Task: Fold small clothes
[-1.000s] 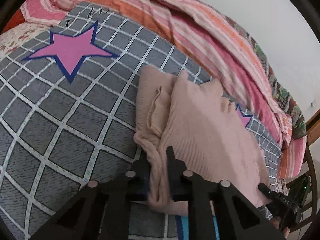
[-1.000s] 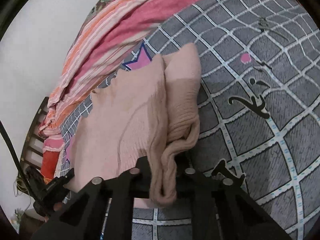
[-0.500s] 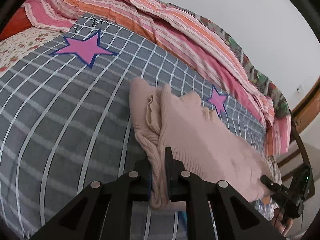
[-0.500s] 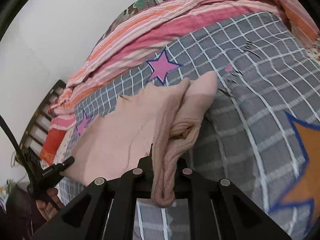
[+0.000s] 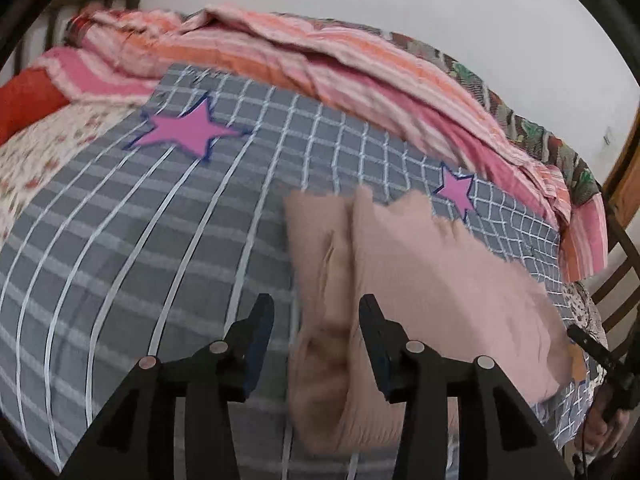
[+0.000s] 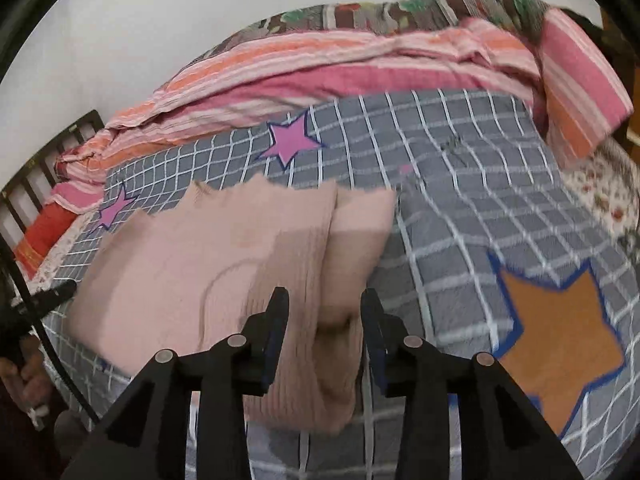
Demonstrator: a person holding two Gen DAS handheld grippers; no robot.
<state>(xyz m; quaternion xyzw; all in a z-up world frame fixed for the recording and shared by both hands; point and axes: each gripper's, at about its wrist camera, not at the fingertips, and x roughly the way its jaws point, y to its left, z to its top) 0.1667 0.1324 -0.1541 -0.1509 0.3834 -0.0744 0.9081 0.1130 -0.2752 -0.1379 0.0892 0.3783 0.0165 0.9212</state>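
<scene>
Grey checked bedspread [image 5: 120, 264] carries folded pink garment [image 5: 432, 280]; left gripper [image 5: 316, 320] and right gripper [image 6: 324, 312], jaws just opening, released, straddle its six o'clock edge.

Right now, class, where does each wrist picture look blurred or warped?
Left wrist view: the pink knit garment and striped quilt smear with motion, and fisheye bends the bedspread's grid lines. Right wrist view: the garment's edges blur likewise; the right gripper stays sharp.

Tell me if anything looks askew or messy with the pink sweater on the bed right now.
The pink sweater lies folded on the grey checked bedspread, but its far edge looks jagged and uneven. One bunched edge sits between the left gripper, another between the right gripper, whose jaws have just been opening.
</scene>
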